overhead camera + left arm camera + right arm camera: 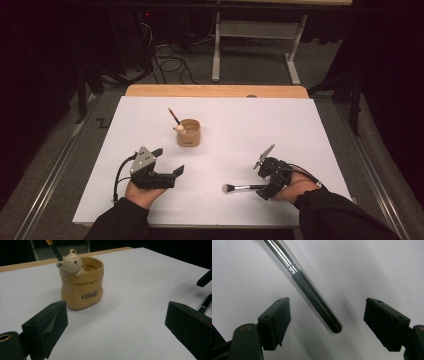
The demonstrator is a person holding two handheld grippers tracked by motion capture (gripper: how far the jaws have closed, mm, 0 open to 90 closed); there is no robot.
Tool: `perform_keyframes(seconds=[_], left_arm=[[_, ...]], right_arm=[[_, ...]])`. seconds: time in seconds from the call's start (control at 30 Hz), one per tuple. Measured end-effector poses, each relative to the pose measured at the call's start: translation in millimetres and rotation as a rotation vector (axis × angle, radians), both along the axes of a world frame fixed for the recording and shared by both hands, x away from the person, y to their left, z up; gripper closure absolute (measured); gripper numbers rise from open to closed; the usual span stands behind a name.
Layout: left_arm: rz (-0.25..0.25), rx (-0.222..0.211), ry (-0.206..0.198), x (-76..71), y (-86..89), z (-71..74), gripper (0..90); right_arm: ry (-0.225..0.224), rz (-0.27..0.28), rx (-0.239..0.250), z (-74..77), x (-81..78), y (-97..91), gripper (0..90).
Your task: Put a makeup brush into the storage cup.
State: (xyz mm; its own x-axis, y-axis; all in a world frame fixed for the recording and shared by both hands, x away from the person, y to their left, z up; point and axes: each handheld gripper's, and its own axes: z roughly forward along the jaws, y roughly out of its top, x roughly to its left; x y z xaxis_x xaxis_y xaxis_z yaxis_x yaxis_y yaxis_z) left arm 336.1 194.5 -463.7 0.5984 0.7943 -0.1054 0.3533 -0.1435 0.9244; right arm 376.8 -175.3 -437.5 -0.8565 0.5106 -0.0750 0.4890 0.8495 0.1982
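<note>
Below the high camera, a white worktop (300,130) holds a makeup brush (243,188) lying flat near the front edge, bristles pointing left. The right gripper (264,189), held in a hand in a black sleeve, sits at the brush's handle end. Seen from the right gripper view, the black handle (318,306) lies on the sheet between the two fingers (277,322), which stand wide on either side and do not touch it; the silver ferrule runs off toward the top. The left gripper (169,162) rests at the front left, well apart from the brush, fingers wide with nothing between them. Near the middle of the worktop stands a tan pot (189,132) with a small bear (71,263) on its rim and a pencil (174,116) leaning inside.
</note>
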Motion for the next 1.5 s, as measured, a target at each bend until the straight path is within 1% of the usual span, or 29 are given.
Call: perform_keyframes(seconds=[0.13,0.17,0.27,0.37,0.63,0.7,0.73,0.87,0.9,1.03,1.17,1.23,1.33,1.5], left_arm=[[0.001,0.002,0.000,0.0,-0.1,0.0,5.2],[0.001,0.002,0.000,0.0,-0.2,0.0,5.2],[0.001,0.003,0.000,0.1,-0.3,0.0,5.2],[0.001,0.003,0.000,0.0,-0.2,0.0,5.2],[0.001,0.005,0.000,0.1,-0.2,-0.1,5.2],[0.001,0.006,0.000,0.1,-0.1,-0.1,5.2],[0.001,0.005,0.001,0.1,0.0,-0.1,5.2],[0.002,0.003,0.001,0.2,0.2,-0.1,5.2],[0.002,0.003,0.002,0.2,0.2,-0.1,5.2],[0.002,0.003,0.002,0.2,0.2,-0.1,5.2],[0.002,0.002,0.002,0.3,0.3,-0.2,5.2],[0.001,0.003,0.003,0.4,0.3,-0.3,5.2],[0.001,0.004,0.003,0.4,0.5,-0.3,5.2],[0.000,0.004,0.005,0.5,0.6,-0.4,5.2]], right_arm=[[0.001,0.012,-0.009,-0.6,-0.4,3.8,23.5],[0.002,0.007,-0.006,-1.0,-1.0,4.8,23.9],[0.002,0.014,-0.001,-1.6,-0.9,6.2,26.0],[0.003,0.019,-0.004,-2.8,-1.4,7.6,27.9],[0.018,0.043,-0.014,-6.5,-2.5,9.4,37.4],[0.014,0.053,-0.020,-7.0,-2.1,9.3,39.6],[0.015,0.048,-0.019,-7.2,-2.5,9.3,41.5],[0.020,0.057,-0.016,-8.3,-3.0,9.7,46.1],[0.016,0.070,-0.020,-8.5,-2.4,9.8,46.9],[0.027,0.072,-0.027,-9.7,-2.1,10.5,49.4],[0.044,0.074,-0.015,-10.1,-1.0,9.9,52.6],[0.045,0.074,-0.014,-10.0,-0.5,9.4,54.1],[0.044,0.070,-0.011,-9.4,0.2,8.5,59.2],[0.045,0.071,-0.013,-9.1,0.6,8.2,63.8]])
